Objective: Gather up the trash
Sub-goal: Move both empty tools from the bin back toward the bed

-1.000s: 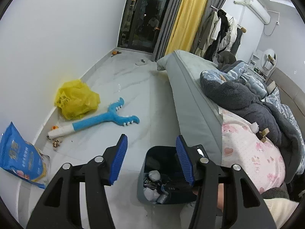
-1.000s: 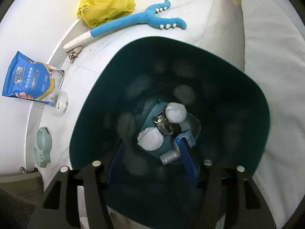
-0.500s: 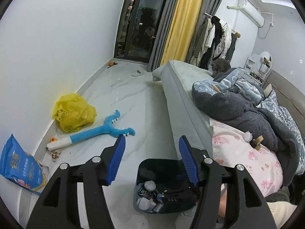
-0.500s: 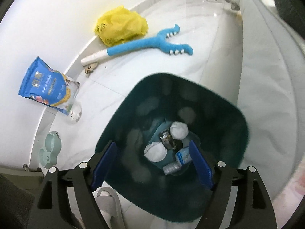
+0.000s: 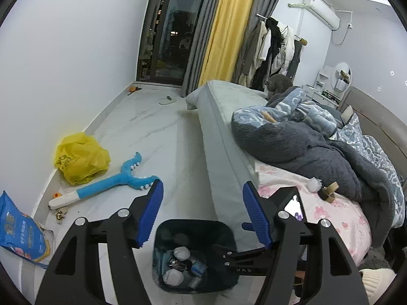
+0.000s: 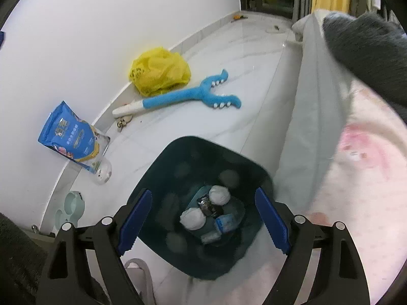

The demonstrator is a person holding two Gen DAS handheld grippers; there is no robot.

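A dark teal trash bin (image 6: 203, 150) stands on the floor against the bed's side, also low in the left wrist view as the bin (image 5: 193, 228). Inside lie two white crumpled paper balls (image 6: 219, 194), a dark wrapper (image 6: 209, 206), a blue packet (image 6: 225, 222) and clear plastic (image 6: 211, 236). My right gripper (image 6: 203, 193) hangs above the bin's mouth, its jaws opening with nothing between them. My left gripper (image 5: 203, 190) is higher and further back, looking over the bin along the floor, jaws also opening and empty.
On the floor by the wall lie a yellow plastic bag (image 6: 160, 73), a blue plush toy (image 6: 188, 96), a blue pouch (image 6: 71, 139), a clear bottle (image 6: 103, 172) and a pale green dish (image 6: 70, 208). The bed (image 5: 223, 139) with blankets fills the right side.
My right gripper has lifted up out of the bin and its jaws have spread much wider. My left gripper has drawn up and back, jaws widening; the bin looks smaller.
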